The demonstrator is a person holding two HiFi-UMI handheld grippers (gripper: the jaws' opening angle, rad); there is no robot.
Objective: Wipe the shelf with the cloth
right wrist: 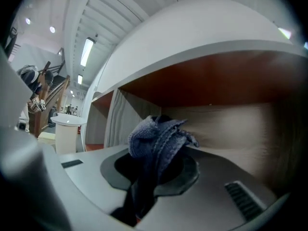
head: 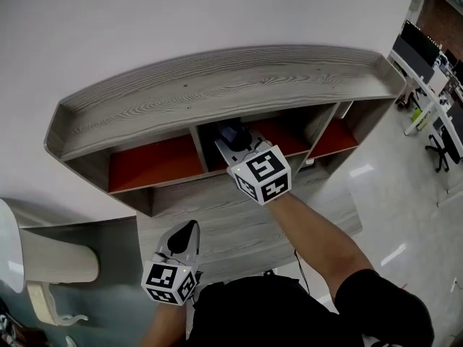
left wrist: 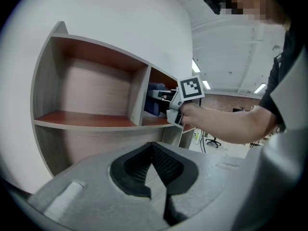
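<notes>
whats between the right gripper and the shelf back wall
Only the blue cloth, pinched in the right gripper and bunched before the shelf's back wall, as the right gripper view shows.

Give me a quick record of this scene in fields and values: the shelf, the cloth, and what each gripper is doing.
Shelf: grey wood-grain wall shelf, three open compartments with red-orange floors
Cloth: crumpled blue-grey cloth, clamped in the right gripper
Right gripper: shut on the cloth, inside the middle compartment
Left gripper: jaws together, nothing between them, held low in front of the shelf, not touching it
Cloth contact: cannot tell whether the cloth touches a shelf surface
</notes>
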